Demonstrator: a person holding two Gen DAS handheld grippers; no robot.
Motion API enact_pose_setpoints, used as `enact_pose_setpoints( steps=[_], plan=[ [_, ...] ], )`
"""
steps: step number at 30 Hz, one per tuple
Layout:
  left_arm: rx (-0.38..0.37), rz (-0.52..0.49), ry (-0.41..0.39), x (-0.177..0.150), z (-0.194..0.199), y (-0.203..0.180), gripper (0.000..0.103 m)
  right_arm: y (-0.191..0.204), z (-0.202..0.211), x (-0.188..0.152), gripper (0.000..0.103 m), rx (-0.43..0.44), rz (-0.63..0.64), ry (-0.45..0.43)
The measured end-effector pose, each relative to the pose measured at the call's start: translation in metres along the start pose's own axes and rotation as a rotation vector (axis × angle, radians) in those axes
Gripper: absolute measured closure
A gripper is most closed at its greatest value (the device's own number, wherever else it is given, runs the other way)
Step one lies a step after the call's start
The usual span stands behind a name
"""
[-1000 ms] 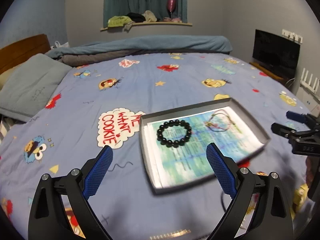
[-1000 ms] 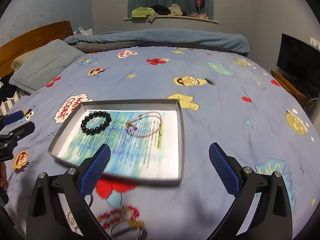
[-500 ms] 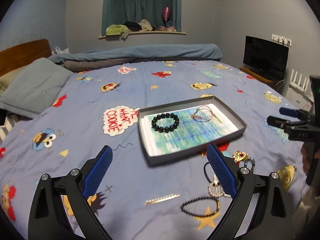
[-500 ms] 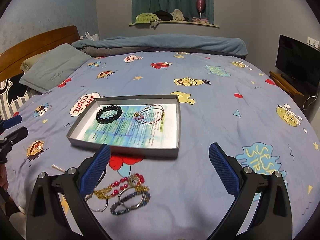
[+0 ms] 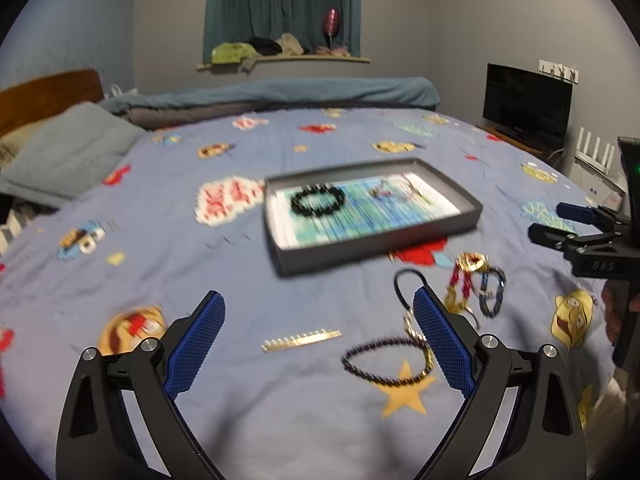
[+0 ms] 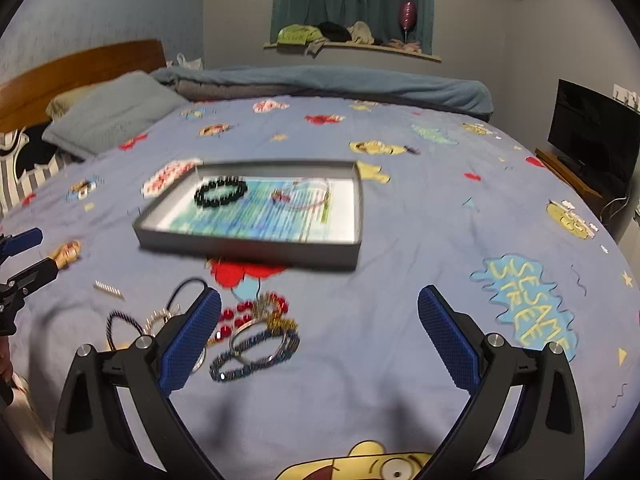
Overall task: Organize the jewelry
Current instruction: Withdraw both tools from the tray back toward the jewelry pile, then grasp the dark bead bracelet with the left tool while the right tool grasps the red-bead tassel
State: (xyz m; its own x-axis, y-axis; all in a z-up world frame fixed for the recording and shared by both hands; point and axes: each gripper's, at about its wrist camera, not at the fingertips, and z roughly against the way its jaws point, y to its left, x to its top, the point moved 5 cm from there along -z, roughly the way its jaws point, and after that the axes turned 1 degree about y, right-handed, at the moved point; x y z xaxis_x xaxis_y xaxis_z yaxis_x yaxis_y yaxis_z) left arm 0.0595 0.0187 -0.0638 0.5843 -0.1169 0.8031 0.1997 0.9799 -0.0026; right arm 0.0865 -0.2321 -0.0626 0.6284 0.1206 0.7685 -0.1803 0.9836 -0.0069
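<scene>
A grey tray [image 5: 376, 250] [image 6: 248, 246] lies on the bed and holds a black bead bracelet [image 5: 318, 200] [image 6: 221, 192] and a thin pink string bracelet [image 6: 306, 196] [image 5: 400, 191]. Loose jewelry lies on the sheet in front of it: a gold bar clip [image 5: 302, 339] [image 6: 107, 289], a dark beaded bracelet [image 5: 386, 364], a black cord loop [image 5: 408, 280], and a heap of red, gold and blue bracelets [image 5: 476, 284] [image 6: 256, 328]. My left gripper [image 5: 318, 344] is open and empty above the clip. My right gripper [image 6: 320, 340] is open and empty beside the heap.
The bed has a blue cartoon-print sheet [image 6: 400, 220], a grey pillow [image 5: 68, 152] and a folded blanket [image 6: 328, 80] at the head. A TV [image 5: 526, 106] stands to the right.
Both grippers have pulled back from the tray toward the near edge of the bed. The loose jewelry has come into view. Both stay open and empty.
</scene>
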Motion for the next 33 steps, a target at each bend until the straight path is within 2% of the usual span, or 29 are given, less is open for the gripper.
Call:
enact_pose_setpoints(
  steps=[4,11,16,20,23,26,33],
  plan=[
    [0.013,-0.025,0.018,-0.013,-0.009,-0.005,0.008,0.010,-0.012,-0.012,0.006,0.013,0.025,0.015],
    [-0.023,-0.055,0.043,-0.030,-0.020,-0.012,0.008,0.016,-0.026,-0.019,0.007,0.035,0.023,0.025],
    [-0.056,-0.072,0.078,-0.038,-0.030,-0.017,0.012,0.011,-0.037,-0.022,0.022,0.050,-0.011,0.039],
    [-0.082,-0.068,0.109,-0.042,-0.036,-0.017,0.037,0.011,-0.044,-0.024,0.041,0.069,-0.024,0.059],
    [-0.092,-0.063,0.129,-0.045,-0.040,-0.018,0.047,0.014,-0.049,-0.025,0.054,0.079,-0.031,0.071],
    [-0.099,-0.070,0.148,-0.048,-0.046,-0.020,0.054,0.018,-0.054,-0.025,0.061,0.092,-0.028,0.084],
    [-0.083,-0.083,0.189,-0.055,-0.058,-0.019,0.061,0.025,-0.066,-0.027,0.071,0.108,-0.031,0.105]
  ],
)
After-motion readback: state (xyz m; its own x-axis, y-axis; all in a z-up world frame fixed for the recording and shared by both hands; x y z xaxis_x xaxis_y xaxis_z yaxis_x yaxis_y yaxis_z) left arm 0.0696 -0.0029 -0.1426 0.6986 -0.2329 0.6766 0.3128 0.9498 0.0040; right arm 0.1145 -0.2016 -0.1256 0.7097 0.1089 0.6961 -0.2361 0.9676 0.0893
